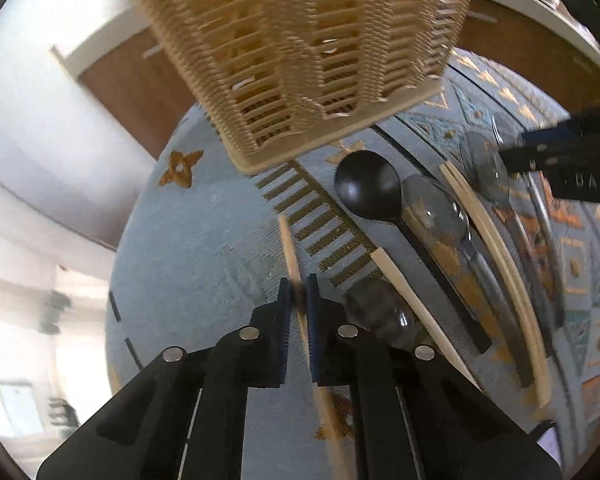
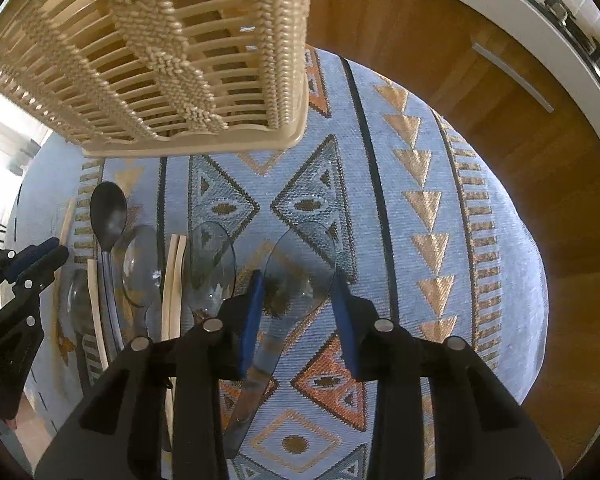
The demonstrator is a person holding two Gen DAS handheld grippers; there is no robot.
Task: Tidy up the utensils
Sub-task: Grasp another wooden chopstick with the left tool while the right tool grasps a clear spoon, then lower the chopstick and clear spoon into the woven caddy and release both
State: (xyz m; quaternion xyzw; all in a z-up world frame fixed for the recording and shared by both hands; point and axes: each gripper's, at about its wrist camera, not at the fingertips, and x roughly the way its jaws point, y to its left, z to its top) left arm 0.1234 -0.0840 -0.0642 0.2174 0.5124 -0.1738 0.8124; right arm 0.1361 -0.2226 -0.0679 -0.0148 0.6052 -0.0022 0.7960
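Basket (image 1: pixel 296 60) beyond spoons (image 1: pixel 370 186) and chopsticks (image 1: pixel 496 256) on cloth (image 1: pixel 204 240).

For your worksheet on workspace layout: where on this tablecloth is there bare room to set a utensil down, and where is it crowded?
Free: the cloth right of the clear spoon out to its edge, and left of the chopstick. Crowded: the row from black spoon to clear spoon, below the basket.

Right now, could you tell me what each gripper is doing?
Left gripper: shut on a chopstick.
Right gripper: open, astride a clear spoon.
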